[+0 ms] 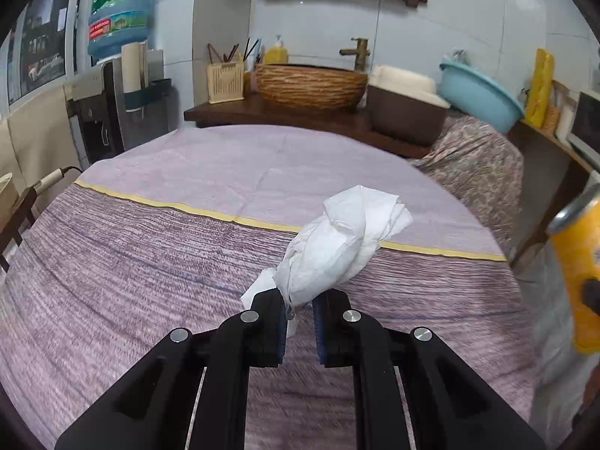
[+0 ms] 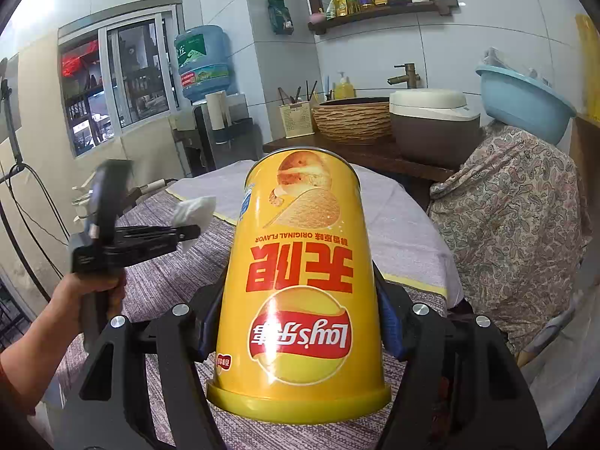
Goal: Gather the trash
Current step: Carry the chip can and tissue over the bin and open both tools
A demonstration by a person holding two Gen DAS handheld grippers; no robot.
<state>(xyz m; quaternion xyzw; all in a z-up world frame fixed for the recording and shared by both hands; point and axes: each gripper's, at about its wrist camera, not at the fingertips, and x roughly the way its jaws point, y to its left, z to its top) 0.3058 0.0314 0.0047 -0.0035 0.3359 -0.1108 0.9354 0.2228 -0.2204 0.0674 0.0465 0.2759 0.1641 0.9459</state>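
the left claw point(image 1: 300, 313) is clamped on the crumpled tissue point(image 1: 337, 243), lifted off the worktop point(image 1: 150, 262); the right claw point(image 2: 300, 322) grips the yellow chip can point(image 2: 300, 262). carry both steadily, without squeezing harder.

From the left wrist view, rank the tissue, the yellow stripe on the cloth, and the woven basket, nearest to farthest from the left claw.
1. Tissue, pinched in the left claw.
2. Yellow stripe, across the cloth mid-table.
3. Woven basket, on the counter behind.

Two wrist fisheyes, close over the table point(image 1: 150, 262), facing the sink counter point(image 2: 375, 157), both sharing it.
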